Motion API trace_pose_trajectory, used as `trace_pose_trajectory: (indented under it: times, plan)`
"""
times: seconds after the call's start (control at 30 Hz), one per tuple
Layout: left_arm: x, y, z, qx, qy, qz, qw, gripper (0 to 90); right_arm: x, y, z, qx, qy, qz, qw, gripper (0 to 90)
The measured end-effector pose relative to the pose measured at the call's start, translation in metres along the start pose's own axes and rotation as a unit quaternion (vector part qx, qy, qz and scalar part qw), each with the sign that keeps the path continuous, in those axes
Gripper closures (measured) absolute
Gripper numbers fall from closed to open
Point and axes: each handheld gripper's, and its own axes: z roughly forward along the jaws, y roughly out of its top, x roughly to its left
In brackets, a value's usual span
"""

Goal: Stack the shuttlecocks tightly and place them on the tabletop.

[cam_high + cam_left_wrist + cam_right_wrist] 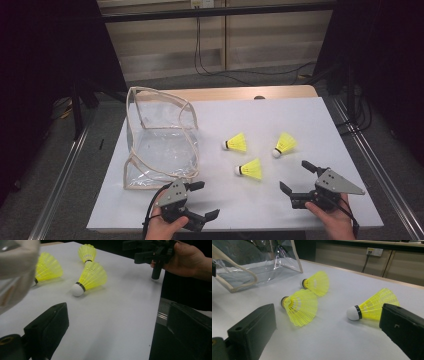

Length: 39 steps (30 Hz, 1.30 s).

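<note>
Right now my left claw (202, 199) and right claw (296, 176) both gape, empty, near three yellow shuttlecocks (249, 169) lying just right of the clear bag (160, 142) on the white worktop (280, 115).

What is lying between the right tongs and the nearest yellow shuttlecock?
Nothing: in the high view, bare white table separates the right tongs from the shuttlecock.

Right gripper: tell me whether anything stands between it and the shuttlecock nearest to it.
Nothing visible does. The right gripper sits open near the table's front edge, and only bare white tabletop lies between it and the nearest shuttlecock. The other two shuttlecocks lie off to its left.
</note>
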Motion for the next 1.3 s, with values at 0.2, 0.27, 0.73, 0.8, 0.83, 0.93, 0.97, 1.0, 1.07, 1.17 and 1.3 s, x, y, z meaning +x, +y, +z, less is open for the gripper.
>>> trace_pose_trajectory:
  times: [0.2, 0.27, 0.73, 0.8, 0.83, 0.93, 0.97, 1.0, 1.07, 1.17, 1.3]
  plan:
    - [0.008, -0.006, -0.021, -0.011, 0.019, -0.005, 0.9997, 3.7, 0.001, 0.001, 0.005, 0.008, 0.004, -0.001, 1.0000, 0.4]
    - [0.010, -0.008, -0.027, -0.009, 0.026, -0.006, 0.9996, 3.7, 0.002, 0.001, 0.007, 0.009, 0.005, -0.003, 0.9999, 0.4]
    - [0.023, -0.018, -0.055, -0.011, 0.058, -0.007, 0.9982, 3.2, 0.008, 0.006, 0.023, 0.031, 0.015, -0.004, 0.9994, 0.4]
    - [0.026, -0.020, -0.059, -0.010, 0.061, -0.006, 0.9981, 3.1, 0.010, 0.008, 0.029, 0.034, 0.021, -0.001, 0.9992, 0.4]
    - [0.026, -0.020, -0.060, -0.010, 0.067, -0.009, 0.9977, 3.1, 0.010, 0.008, 0.029, 0.034, 0.021, -0.001, 0.9992, 0.4]
    - [0.030, -0.023, -0.065, -0.007, 0.074, -0.009, 0.9972, 3.1, 0.012, 0.009, 0.034, 0.042, 0.026, 0.001, 0.9988, 0.4]
    - [0.031, -0.024, -0.066, -0.007, 0.076, -0.011, 0.9970, 3.1, 0.013, 0.009, 0.036, 0.044, 0.030, 0.000, 0.9986, 0.4]
    - [0.032, -0.025, -0.067, -0.008, 0.078, -0.013, 0.9968, 3.1, 0.013, 0.010, 0.038, 0.045, 0.031, 0.000, 0.9985, 0.4]
    - [0.035, -0.026, -0.071, -0.008, 0.084, -0.015, 0.9963, 3.2, 0.014, 0.011, 0.042, 0.049, 0.038, 0.001, 0.9981, 0.5]
    - [0.038, -0.028, -0.075, -0.012, 0.089, -0.020, 0.9958, 3.1, 0.017, 0.013, 0.048, 0.051, 0.045, 0.001, 0.9977, 1.0]
    - [0.041, -0.029, -0.079, -0.015, 0.097, -0.025, 0.9948, 3.2, 0.021, 0.016, 0.056, 0.058, 0.056, 0.006, 0.9967, 2.0]
